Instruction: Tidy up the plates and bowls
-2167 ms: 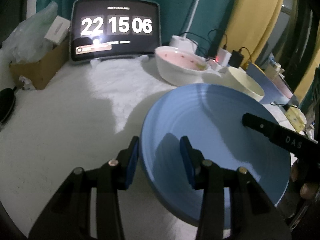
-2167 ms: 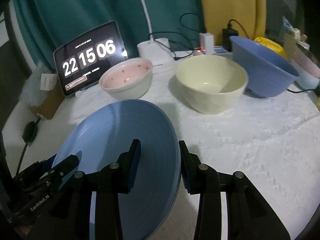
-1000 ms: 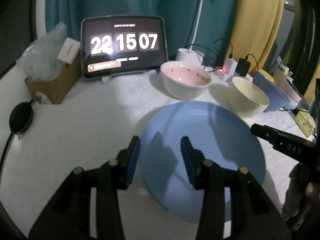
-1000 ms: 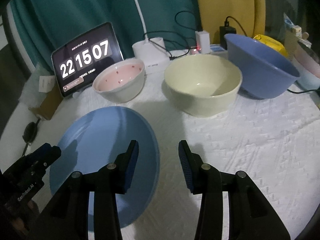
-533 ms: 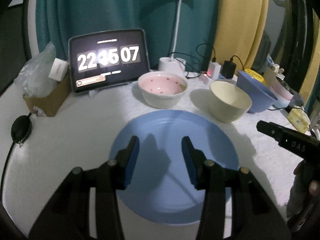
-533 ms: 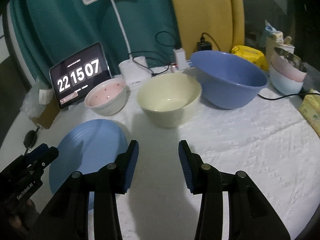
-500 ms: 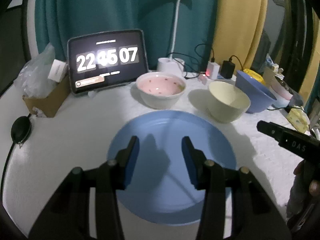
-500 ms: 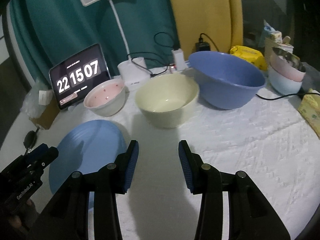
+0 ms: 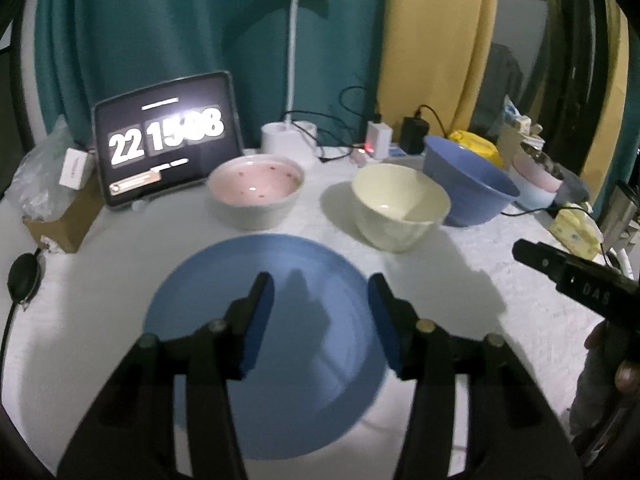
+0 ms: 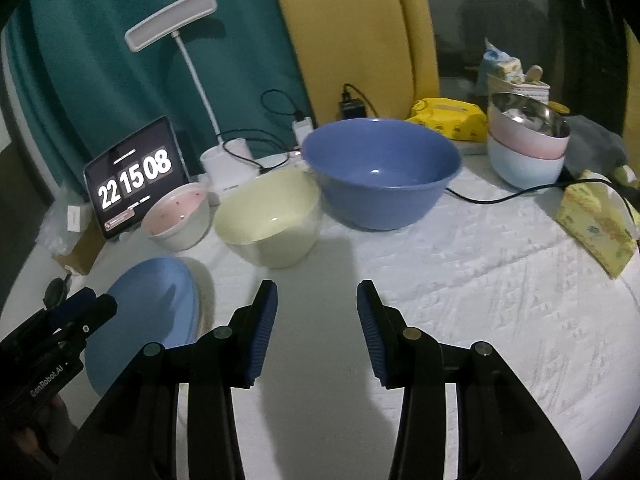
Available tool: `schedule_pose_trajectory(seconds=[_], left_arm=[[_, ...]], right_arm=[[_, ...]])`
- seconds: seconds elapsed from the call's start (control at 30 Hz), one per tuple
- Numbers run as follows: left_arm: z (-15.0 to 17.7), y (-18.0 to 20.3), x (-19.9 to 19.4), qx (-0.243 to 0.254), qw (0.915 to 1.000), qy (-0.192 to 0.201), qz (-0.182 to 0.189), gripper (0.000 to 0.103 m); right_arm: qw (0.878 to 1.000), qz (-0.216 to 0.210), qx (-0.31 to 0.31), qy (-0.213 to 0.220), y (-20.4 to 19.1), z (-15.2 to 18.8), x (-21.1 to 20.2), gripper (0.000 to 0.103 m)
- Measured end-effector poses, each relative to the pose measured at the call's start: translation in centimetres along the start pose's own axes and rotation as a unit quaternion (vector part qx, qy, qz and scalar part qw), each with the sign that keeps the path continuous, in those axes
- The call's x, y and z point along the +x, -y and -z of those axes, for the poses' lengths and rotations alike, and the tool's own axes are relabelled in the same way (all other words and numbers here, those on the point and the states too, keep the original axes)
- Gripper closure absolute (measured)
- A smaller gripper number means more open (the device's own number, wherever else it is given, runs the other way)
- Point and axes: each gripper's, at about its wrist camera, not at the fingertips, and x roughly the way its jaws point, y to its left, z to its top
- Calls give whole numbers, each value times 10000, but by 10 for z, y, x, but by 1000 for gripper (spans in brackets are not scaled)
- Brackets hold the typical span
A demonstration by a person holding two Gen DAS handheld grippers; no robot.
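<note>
On the white tabletop (image 10: 460,280) the blue plate (image 9: 264,320) lies flat, left gripper (image 9: 322,320) opening empty above it, right gripper (image 10: 316,332) parted and empty, three bowls unstacked.

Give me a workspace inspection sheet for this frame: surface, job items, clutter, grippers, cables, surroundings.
Surface: white textured tablecloth.
Job's things: blue plate flat; pink bowl, cream bowl, blue bowl in a row behind it; stacked bowls far right.
Clutter: clock tablet, desk lamp, cardboard box, yellow packs.
Grippers: left hand-held gripper opening, empty, over the plate; right hand-held gripper open, empty.
Cables: black cable across the cloth.
Surroundings: teal curtain, yellow curtain.
</note>
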Motion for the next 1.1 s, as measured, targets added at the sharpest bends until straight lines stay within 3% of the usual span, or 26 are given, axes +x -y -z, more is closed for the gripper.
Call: schedule_pose_trajectory(seconds=[0.1,0.5,0.87,0.97,1.1], left_arm=[[-3,15,3,42,10000,-31,79,41],[-32,80,24,445,9973,3,583,41],[-70,115,54,912,9916,415,818,41],[-75,120,64,917,9910,447,871,41],[-83,124,77,869,9910,483,894,41]], right_arm=[[10000,45,44,25,14,-2,-3,59],[9992,292,267,55,70,-18,2,59],[9985,392,351,139,91,-50,22,59],[9980,424,428,169,95,-57,31,51],[9978,420,482,181,99,-66,42,48]])
